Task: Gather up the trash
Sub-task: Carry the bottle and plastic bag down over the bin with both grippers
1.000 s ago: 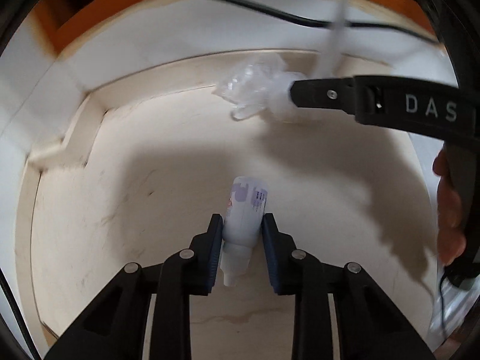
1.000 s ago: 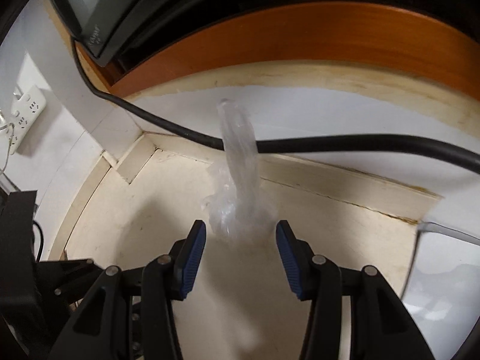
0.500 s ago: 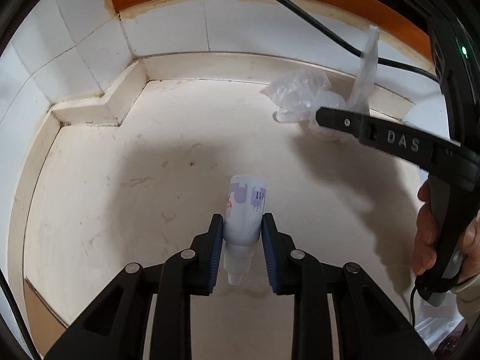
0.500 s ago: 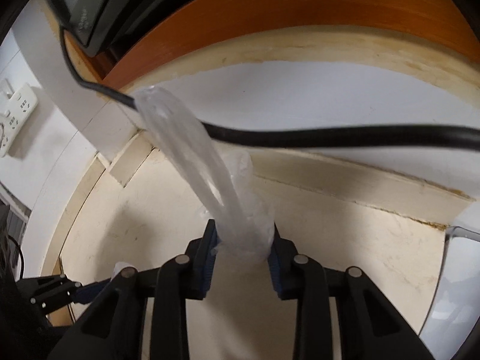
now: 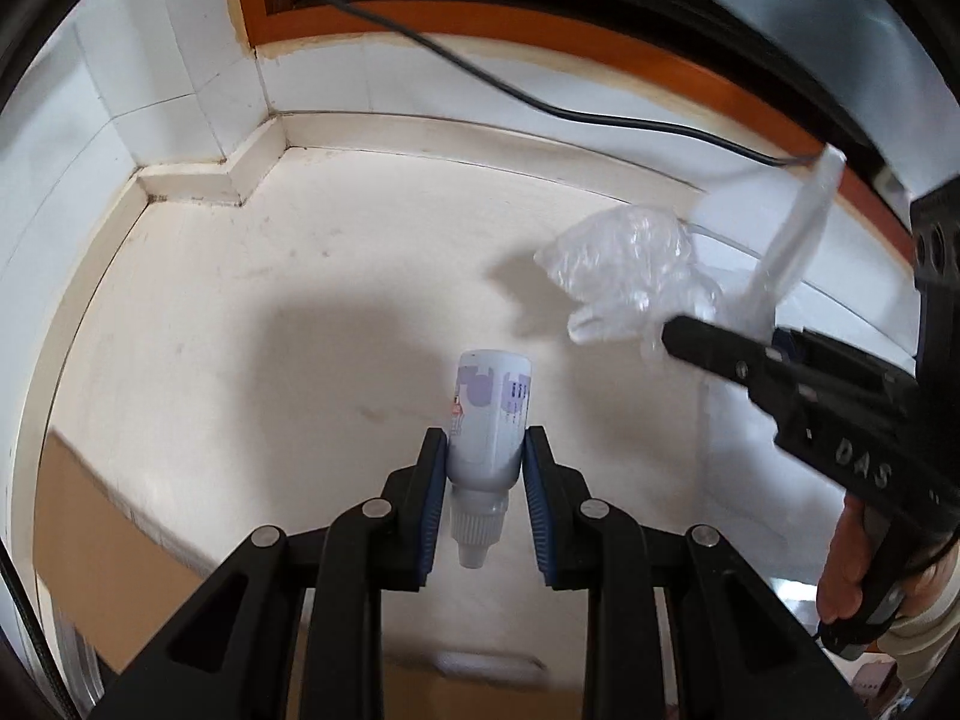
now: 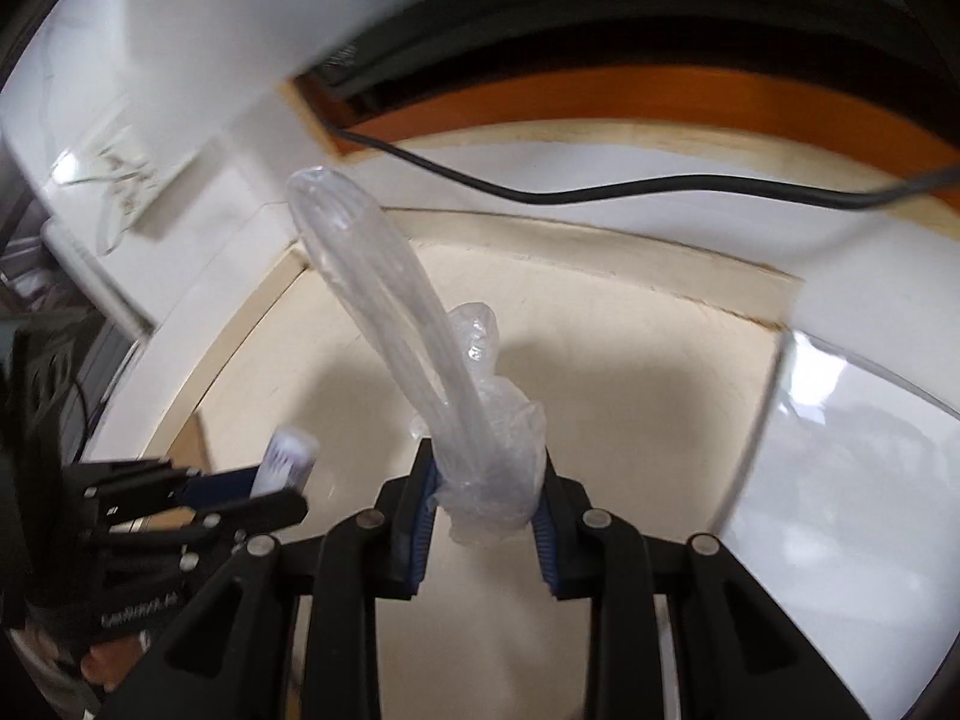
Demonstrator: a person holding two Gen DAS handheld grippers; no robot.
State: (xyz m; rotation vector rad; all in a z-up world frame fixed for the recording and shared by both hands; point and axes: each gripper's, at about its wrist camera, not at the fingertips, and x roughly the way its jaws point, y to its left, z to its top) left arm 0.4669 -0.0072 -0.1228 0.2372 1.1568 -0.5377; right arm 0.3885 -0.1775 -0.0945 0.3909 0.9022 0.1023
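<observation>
My left gripper (image 5: 485,495) is shut on a small white bottle (image 5: 489,420) with a purple label, its nozzle pointing back toward the camera. It hangs above the cream floor (image 5: 300,312). My right gripper (image 6: 485,504) is shut on a crumpled clear plastic bag (image 6: 480,432), whose long twisted tail sticks up to the left. In the left wrist view the plastic bag (image 5: 630,276) and the right gripper (image 5: 678,333) appear at the right, lifted off the floor. In the right wrist view the left gripper (image 6: 264,489) with the bottle (image 6: 288,459) is at the lower left.
A black cable (image 5: 540,102) runs along the white tiled wall (image 5: 168,60) under an orange wooden edge (image 5: 600,42). A cream skirting (image 5: 420,132) lines the floor corner. A brown cardboard surface (image 5: 108,540) lies at the lower left. A hand (image 5: 846,570) holds the right gripper's handle.
The right gripper closed on the plastic bag and lifted it off the floor. Both grippers rose and drew back from the wall; the left kept hold of the bottle.
</observation>
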